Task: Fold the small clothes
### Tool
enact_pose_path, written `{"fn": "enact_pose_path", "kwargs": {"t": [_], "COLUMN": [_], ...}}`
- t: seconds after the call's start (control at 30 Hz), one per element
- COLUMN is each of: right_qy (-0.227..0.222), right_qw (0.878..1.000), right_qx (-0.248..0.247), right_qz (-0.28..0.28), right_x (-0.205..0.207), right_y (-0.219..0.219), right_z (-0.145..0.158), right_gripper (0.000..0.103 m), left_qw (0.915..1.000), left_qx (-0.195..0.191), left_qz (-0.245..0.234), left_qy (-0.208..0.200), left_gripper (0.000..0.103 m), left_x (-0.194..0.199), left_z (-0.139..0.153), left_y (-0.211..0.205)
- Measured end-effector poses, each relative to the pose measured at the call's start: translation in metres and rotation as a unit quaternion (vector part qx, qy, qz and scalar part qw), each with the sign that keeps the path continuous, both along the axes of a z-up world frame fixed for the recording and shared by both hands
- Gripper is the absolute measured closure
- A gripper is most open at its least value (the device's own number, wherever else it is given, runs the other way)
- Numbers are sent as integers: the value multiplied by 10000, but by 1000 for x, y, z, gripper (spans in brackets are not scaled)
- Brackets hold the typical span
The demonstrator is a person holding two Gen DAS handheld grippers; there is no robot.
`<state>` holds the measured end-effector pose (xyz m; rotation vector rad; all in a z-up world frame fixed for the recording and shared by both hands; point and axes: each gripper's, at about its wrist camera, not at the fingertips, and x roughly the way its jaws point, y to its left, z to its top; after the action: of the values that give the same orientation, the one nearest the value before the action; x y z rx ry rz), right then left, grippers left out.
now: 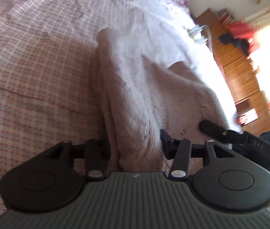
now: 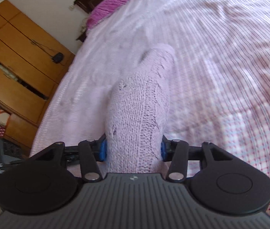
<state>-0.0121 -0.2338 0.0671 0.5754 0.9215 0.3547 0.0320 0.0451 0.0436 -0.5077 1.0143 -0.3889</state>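
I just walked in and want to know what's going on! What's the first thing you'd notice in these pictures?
First you'd notice the fluffy pale pink knitted garment, bunched up and squeezed in the right claw. The left claw grips another part of it, so it is held over the pink checked bedsheet. Next, the bright purple pillow at the far end of the bed and the wooden wardrobe beside it stand out.

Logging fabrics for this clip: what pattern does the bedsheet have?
The bedsheet is white with a fine red-and-blue check, clearest in the right wrist view.
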Motion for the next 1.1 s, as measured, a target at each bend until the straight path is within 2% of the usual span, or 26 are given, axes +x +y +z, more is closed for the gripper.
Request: {"fn": "enact_pose_path", "kwargs": {"t": [0.07,0.17,0.33,0.5,0.77,0.97,1.03,1.07,1.1], "right_qy": [-69,-263,-658,-936,-1263,-1363,-1361,-1347,-1326], "right_qw": [9999,9996,9958,9917,9809,9742,9709,9684,9660], "right_qx": [-139,-95,-629,-872,-1480,-1792,-1965,-2098,-2217], "right_qz": [-6,-70,3,-101,-65,-165,-120,-107,-97], "right_x": [-6,-19,-52,-87,-134,-155,-159,-157,-158], "right_y": [1,3,15,17,30,45,51,54,56], "right_z": [-13,-15,-8,-1,14,9,5,1,-3], "right_gripper": [39,33,29,24,14,6,3,2,1], "left_qw": [9994,9984,9928,9877,9700,9573,9527,9505,9480], "left_qx": [305,477,1041,1327,2094,2548,2723,2795,2864], "left_qz": [59,120,274,475,553,774,727,705,715], "left_qy": [-168,-281,-532,-679,-1102,-1125,-1142,-1157,-1193], "left_gripper": [34,33,28,29,24,22,17,8,3], "left_x": [-8,-20,-48,-73,-113,-130,-137,-139,-141], "left_z": [-1,5,13,22,38,30,24,21,17], "left_y": [-3,-3,-2,-2,-19,-45,-56,-60,-65]}}
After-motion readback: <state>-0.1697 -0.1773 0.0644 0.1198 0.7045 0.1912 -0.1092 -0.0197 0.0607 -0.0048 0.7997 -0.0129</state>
